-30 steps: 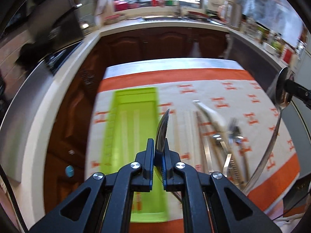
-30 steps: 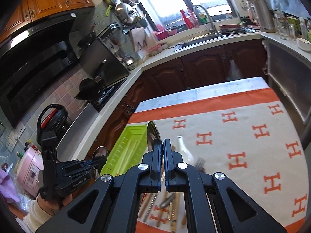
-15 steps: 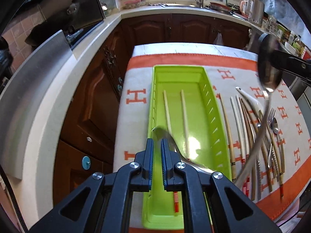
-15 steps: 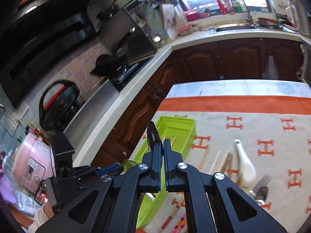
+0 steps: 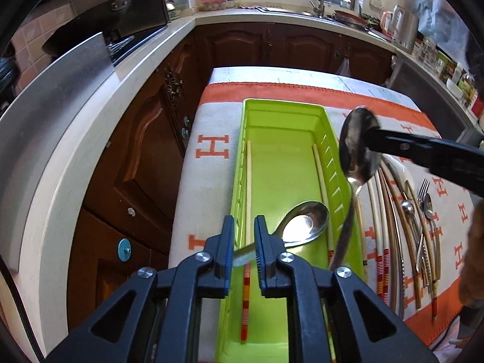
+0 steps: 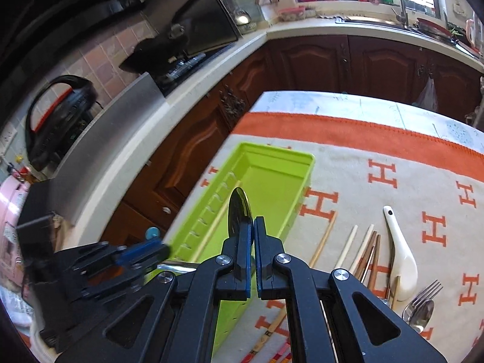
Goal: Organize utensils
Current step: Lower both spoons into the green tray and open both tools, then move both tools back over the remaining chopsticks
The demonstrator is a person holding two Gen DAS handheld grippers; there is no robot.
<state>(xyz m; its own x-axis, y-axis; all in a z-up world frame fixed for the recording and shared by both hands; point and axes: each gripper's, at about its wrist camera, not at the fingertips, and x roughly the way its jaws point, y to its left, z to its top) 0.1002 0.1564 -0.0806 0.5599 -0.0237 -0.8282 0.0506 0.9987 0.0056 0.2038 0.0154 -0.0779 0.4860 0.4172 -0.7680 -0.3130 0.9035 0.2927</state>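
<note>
A lime green tray lies on the orange and white cloth, also seen in the right wrist view. Two chopsticks lie in it. A steel spoon rests in the tray, its handle between the parted fingers of my left gripper, which is open. My right gripper is shut on a second spoon; in the left wrist view this spoon hangs over the tray's right wall.
Several chopsticks, forks and spoons lie in a row on the cloth right of the tray. A white ceramic spoon lies among them. Dark wood cabinets and a counter run along the left and back.
My left gripper has opened and let its spoon down into the tray. The right gripper has carried its spoon left, over the tray's right wall.
</note>
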